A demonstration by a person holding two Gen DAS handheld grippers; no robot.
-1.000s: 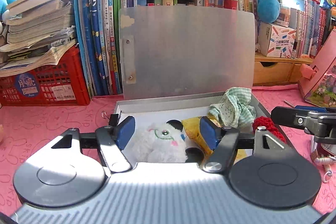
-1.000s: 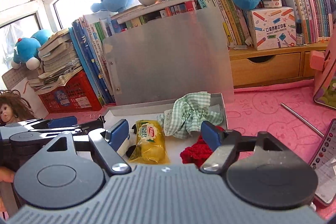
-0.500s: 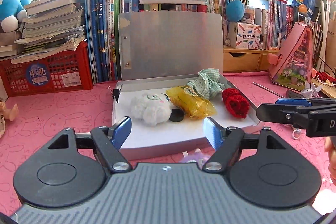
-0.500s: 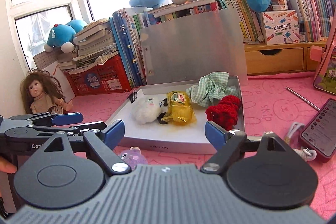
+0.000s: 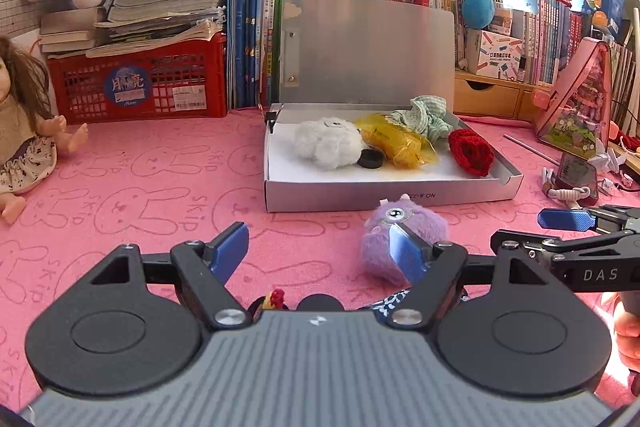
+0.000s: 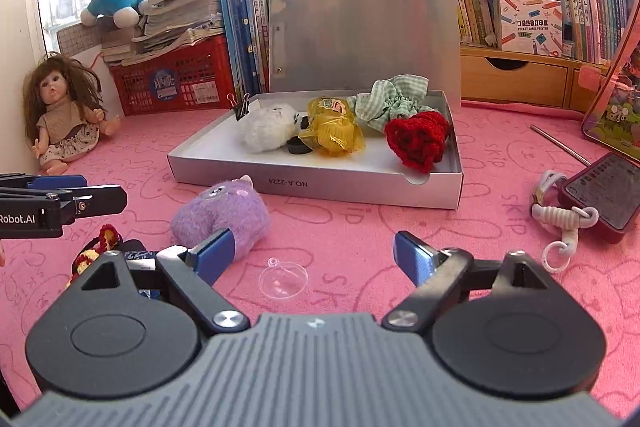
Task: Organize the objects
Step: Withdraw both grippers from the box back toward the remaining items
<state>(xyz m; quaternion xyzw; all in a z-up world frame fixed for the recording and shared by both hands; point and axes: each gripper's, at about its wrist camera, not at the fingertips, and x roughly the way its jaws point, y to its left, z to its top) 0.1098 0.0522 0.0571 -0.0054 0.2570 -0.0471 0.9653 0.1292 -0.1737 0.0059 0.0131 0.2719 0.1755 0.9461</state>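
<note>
An open silver box (image 5: 384, 194) (image 6: 320, 187) on the pink mat holds a white plush (image 5: 326, 145) (image 6: 268, 127), a yellow packet (image 5: 394, 143) (image 6: 332, 131), a green checked scrunchie (image 5: 424, 117) (image 6: 394, 99), a red knitted piece (image 5: 471, 151) (image 6: 418, 139) and a black disc (image 5: 370, 159). A purple plush (image 5: 404, 243) (image 6: 222, 215) lies on the mat before the box. My left gripper (image 5: 318, 247) is open and empty, left of the purple plush. My right gripper (image 6: 312, 257) is open and empty above a clear plastic dome (image 6: 283, 281).
A doll (image 6: 64, 115) sits at the left wall. A red crate (image 5: 140, 83) with books, upright books and plush toys line the back. A dark red phone (image 6: 604, 195) with a white cord lies right. A small red-yellow knitted item (image 6: 94, 247) lies by the left gripper.
Both grippers have pulled back from the box toward me. The purple plush, the clear dome and small items on the mat have come into view.
</note>
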